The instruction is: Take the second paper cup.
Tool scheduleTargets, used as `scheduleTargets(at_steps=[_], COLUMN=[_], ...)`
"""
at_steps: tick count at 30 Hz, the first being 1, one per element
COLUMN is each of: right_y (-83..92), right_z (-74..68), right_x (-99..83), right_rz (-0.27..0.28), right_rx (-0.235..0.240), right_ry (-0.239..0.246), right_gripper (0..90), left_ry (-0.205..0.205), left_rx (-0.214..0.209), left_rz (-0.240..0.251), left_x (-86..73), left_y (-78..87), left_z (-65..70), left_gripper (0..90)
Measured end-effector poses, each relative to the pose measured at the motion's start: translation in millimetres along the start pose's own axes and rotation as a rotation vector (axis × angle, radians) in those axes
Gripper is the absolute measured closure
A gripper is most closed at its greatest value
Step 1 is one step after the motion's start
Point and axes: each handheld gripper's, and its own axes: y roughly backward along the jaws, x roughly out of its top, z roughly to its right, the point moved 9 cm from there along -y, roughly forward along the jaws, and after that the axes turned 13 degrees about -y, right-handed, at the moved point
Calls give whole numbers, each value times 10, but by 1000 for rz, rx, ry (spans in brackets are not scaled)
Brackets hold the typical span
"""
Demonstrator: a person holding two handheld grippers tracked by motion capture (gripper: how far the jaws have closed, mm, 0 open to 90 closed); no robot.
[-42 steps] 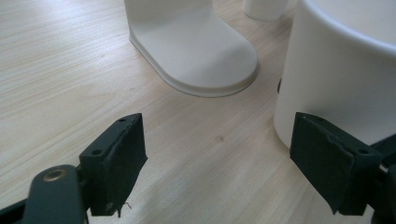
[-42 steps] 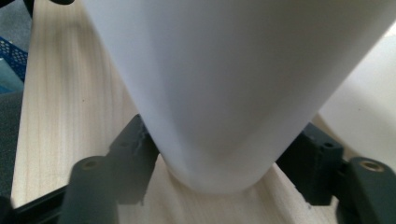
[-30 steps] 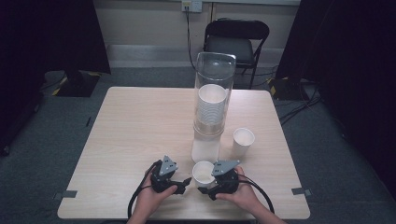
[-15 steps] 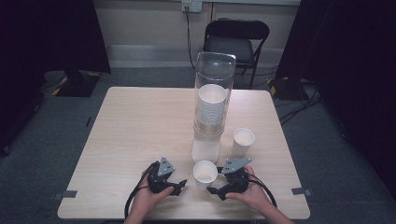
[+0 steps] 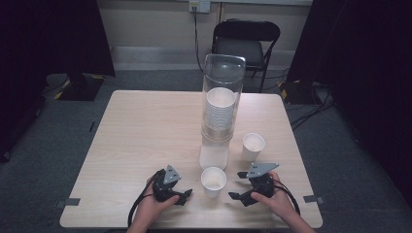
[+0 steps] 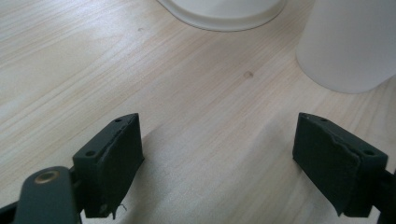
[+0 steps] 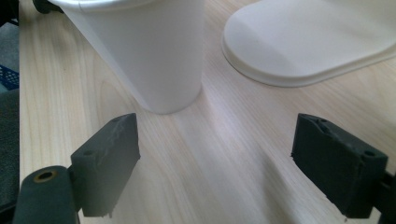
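Note:
A white paper cup (image 5: 213, 181) stands upright near the table's front edge, between my two grippers. My left gripper (image 5: 186, 195) lies just left of it, open, with bare table between its jaws. In the left gripper view (image 6: 233, 158) the cup (image 6: 350, 42) rises ahead at the upper right. My right gripper (image 5: 236, 196) rests a little right of the cup, also open and holding nothing. In the right gripper view (image 7: 229, 163) the cup (image 7: 144, 51) stands ahead at the upper left, apart from the jaws.
A tall clear dispenser tube (image 5: 222, 97) holding a stack of white cups stands mid-table on a white base (image 5: 214, 155). A second white cup (image 5: 253, 146) stands right of the base. A black folding chair (image 5: 246, 41) sits beyond the table's far edge.
My right gripper has drawn back to the right, away from the front cup, and now sits apart from it. The cup and the left gripper have stayed put.

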Motion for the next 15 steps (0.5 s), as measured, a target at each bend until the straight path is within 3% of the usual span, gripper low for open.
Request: scheduleTargets(at_steps=[8, 15], right_y=[124, 293], right_z=[59, 183], right_x=[-63, -171], right_rz=[-12, -19], right_rx=[0, -32], right_ry=[2, -10], right_gripper=[143, 144], left_ry=[-2, -2], left_rx=[-3, -3], left_rz=[-1, -1], left_x=[-2, -2], left_y=[0, 0], left_z=[1, 1], left_gripper=[151, 151])
